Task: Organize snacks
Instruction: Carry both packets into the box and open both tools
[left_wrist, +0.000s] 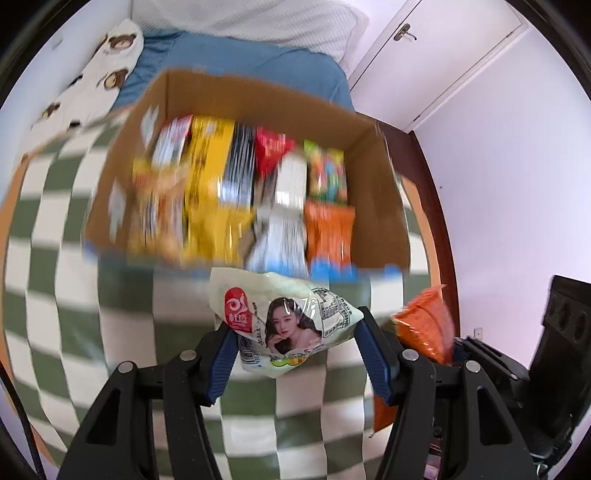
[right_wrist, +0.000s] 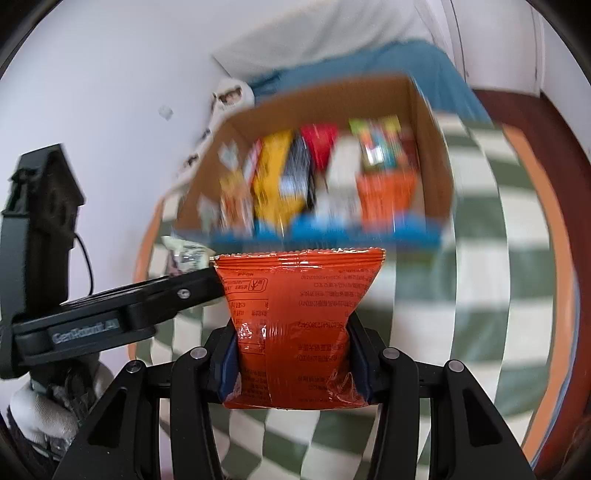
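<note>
Box (left_wrist: 373, 206) mostly packed; left gripper (left_wrist: 295, 354) clamps pale bag (left_wrist: 284, 317), right gripper (right_wrist: 293, 363) orange bag (right_wrist: 295, 314), neither boxed yet.

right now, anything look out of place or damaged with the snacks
Nothing is spilled or torn. The cardboard box holds its packets in upright rows. The left tongs grip a pale green snack packet; the right tongs squeeze an orange foil packet, pinching it narrow.
</note>
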